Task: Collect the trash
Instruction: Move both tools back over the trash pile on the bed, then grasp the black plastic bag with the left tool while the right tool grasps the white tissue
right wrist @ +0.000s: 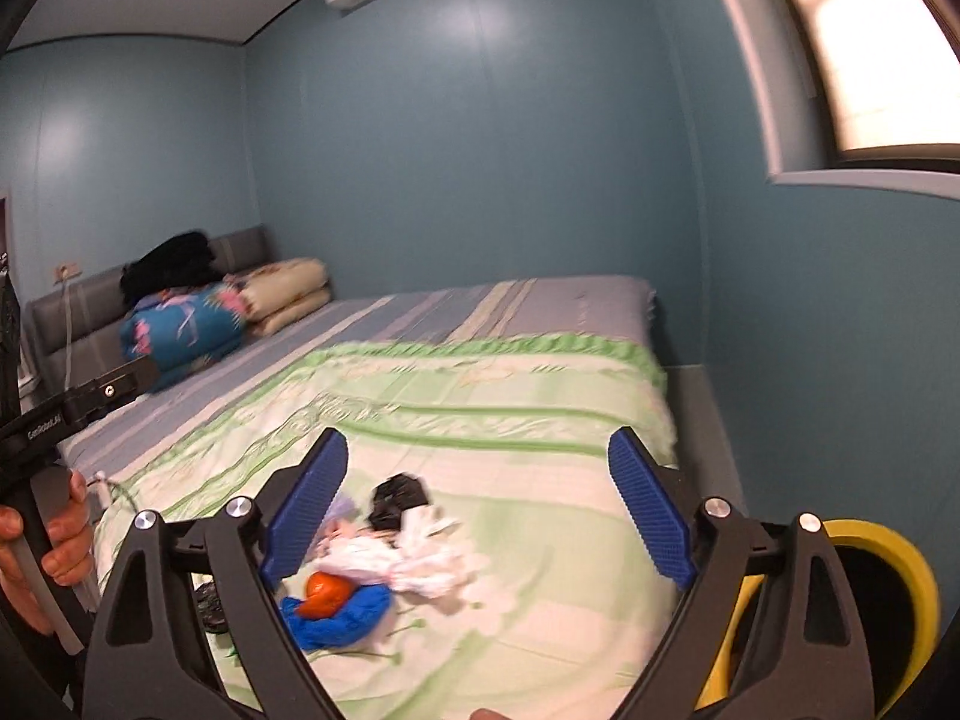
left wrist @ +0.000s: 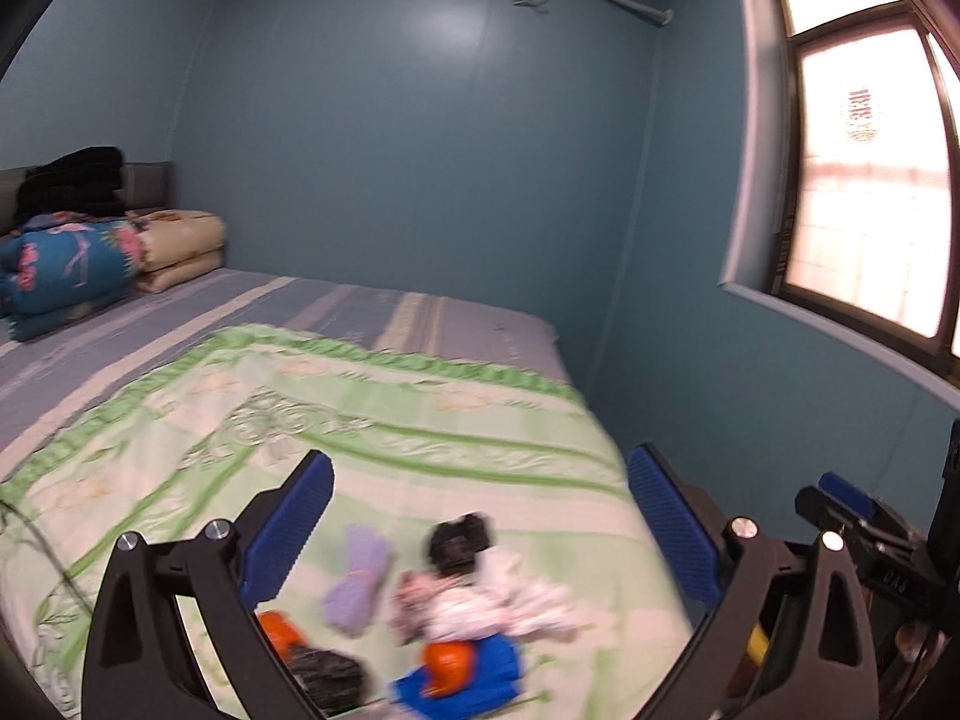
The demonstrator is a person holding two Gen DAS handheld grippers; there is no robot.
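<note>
Both grippers hover above the near end of the bed (right wrist: 540, 384), pointing forward over the green quilt (left wrist: 372, 420). The left gripper (left wrist: 480, 516) is spread wide with nothing between its fingers; the right gripper (right wrist: 477, 504) is likewise spread and empty. The trash pile (right wrist: 390, 558) lies on the quilt, near, between each pair of fingers: white crumpled paper, an orange piece on blue plastic, a black lump. Motion blur smears it. A yellow bin (right wrist: 900, 588) at the near right is partly hidden behind the right gripper.
</note>
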